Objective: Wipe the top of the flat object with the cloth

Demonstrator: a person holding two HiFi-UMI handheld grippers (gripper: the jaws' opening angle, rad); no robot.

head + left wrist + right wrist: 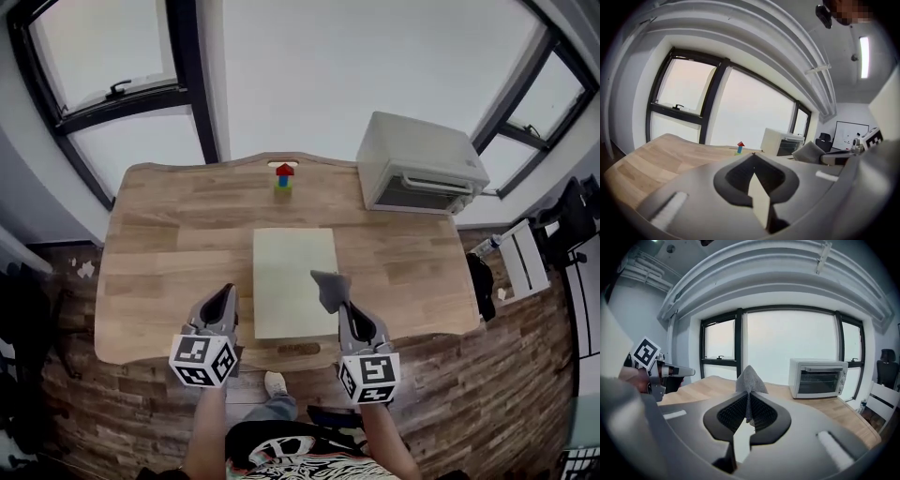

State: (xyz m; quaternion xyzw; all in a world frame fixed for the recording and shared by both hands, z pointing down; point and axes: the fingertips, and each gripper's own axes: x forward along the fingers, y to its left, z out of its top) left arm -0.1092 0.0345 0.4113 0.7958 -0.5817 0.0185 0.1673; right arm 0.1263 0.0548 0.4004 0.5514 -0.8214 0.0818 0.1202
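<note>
Clamping grey cloth (750, 378) in right gripper (749, 404), tail hiding between jaws; left gripper (753, 171) is sitting closed, empty; cloth is covering near right edge of flat board (291, 267).

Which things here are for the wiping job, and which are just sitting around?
For the job: grey cloth, pinched in the right claw; pale flat board on the table.
Just sitting around: toaster oven; stack of toy blocks; left claw, shut and empty.
</note>
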